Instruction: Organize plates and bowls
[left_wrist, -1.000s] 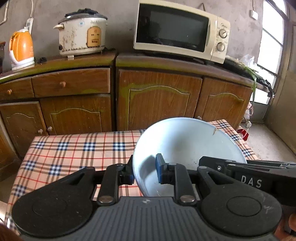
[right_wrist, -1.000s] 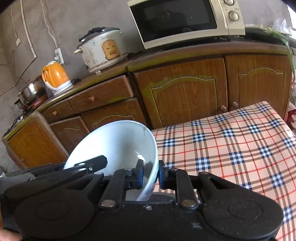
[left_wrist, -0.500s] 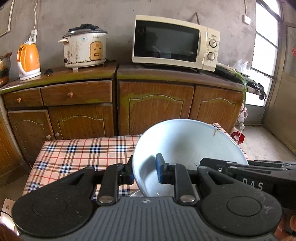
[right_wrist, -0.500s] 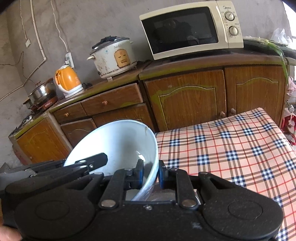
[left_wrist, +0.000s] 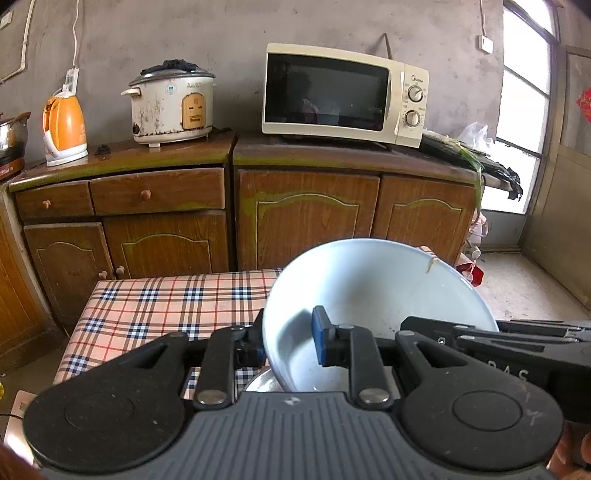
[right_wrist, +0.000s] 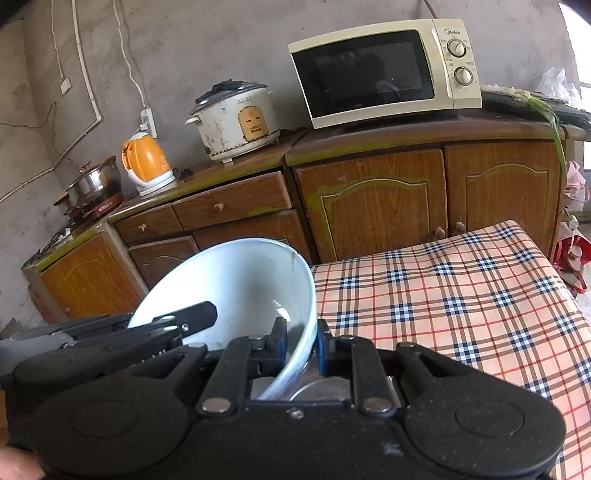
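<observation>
A large white bowl (left_wrist: 373, 291) with a chipped rim is held tilted above the plaid table (left_wrist: 162, 302). My left gripper (left_wrist: 290, 341) is shut on its left rim. My right gripper (right_wrist: 301, 347) is shut on the opposite rim of the same white bowl (right_wrist: 240, 284). Each gripper shows in the other's view, beside the bowl. A bit of a metal dish (left_wrist: 260, 382) shows under the bowl, mostly hidden; it also shows in the right wrist view (right_wrist: 321, 389).
Wooden cabinets (left_wrist: 303, 214) stand behind the table with a microwave (left_wrist: 343, 94), a rice cooker (left_wrist: 171, 105) and an orange kettle (left_wrist: 64, 127) on top. A steel pot (right_wrist: 94, 181) sits far left. The plaid cloth (right_wrist: 461, 295) spreads to the right.
Both grippers have risen with the bowl. The table now sits lower and farther in view, and more of the wall and countertop shows. The grip on the bowl is unchanged.
</observation>
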